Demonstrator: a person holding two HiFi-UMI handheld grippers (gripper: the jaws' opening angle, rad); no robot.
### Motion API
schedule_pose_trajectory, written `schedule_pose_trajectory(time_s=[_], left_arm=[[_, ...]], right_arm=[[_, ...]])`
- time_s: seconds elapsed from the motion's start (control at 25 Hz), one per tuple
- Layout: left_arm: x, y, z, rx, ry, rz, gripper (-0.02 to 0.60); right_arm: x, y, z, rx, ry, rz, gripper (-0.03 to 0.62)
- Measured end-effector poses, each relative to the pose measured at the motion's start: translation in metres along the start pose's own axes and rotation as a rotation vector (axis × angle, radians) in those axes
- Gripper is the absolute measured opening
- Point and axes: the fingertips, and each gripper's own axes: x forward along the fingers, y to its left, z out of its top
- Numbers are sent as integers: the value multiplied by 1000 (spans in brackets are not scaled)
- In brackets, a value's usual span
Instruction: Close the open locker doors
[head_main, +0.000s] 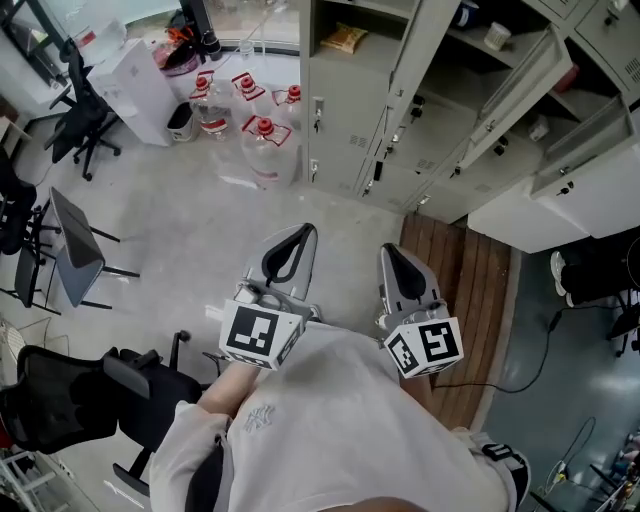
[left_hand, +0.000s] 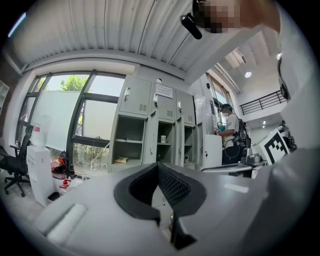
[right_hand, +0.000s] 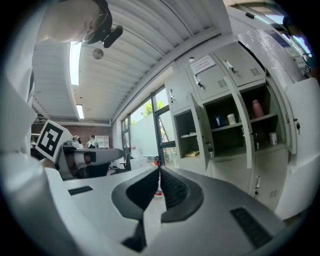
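A grey locker bank (head_main: 350, 130) stands ahead of me in the head view, with several doors swung open. One tall door (head_main: 415, 60) juts out near the middle, two more doors (head_main: 520, 90) further right. Shelves inside hold small items. My left gripper (head_main: 303, 233) and right gripper (head_main: 392, 250) are held side by side close to my chest, both shut and empty, well short of the lockers. The left gripper view shows open compartments (left_hand: 127, 145) beyond the shut left gripper (left_hand: 157, 165). In the right gripper view an open door (right_hand: 200, 135) stands past the shut right gripper (right_hand: 159, 170).
Several large water bottles (head_main: 262, 140) stand on the floor left of the lockers, beside a white cabinet (head_main: 140, 90). Office chairs (head_main: 80, 110) sit at the left and a black chair (head_main: 70, 400) at lower left. A wooden mat (head_main: 470, 300) lies before the lockers. A person (left_hand: 230, 135) stands at the right.
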Motion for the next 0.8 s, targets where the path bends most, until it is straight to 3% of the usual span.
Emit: schedule_pose_trajectory(time_s=[0.24,0.52,0.8], left_arm=[[28,29,-11,-27,26,-10,2],[77,53,-23,-49,55,1,2],[158,80,4,-42,4,37,2]], right_arm=[[36,-9,1,4,4,-9,14],[75,-52,0,7,7,-7,14],[129,-127,49,-42,-85,26,14]])
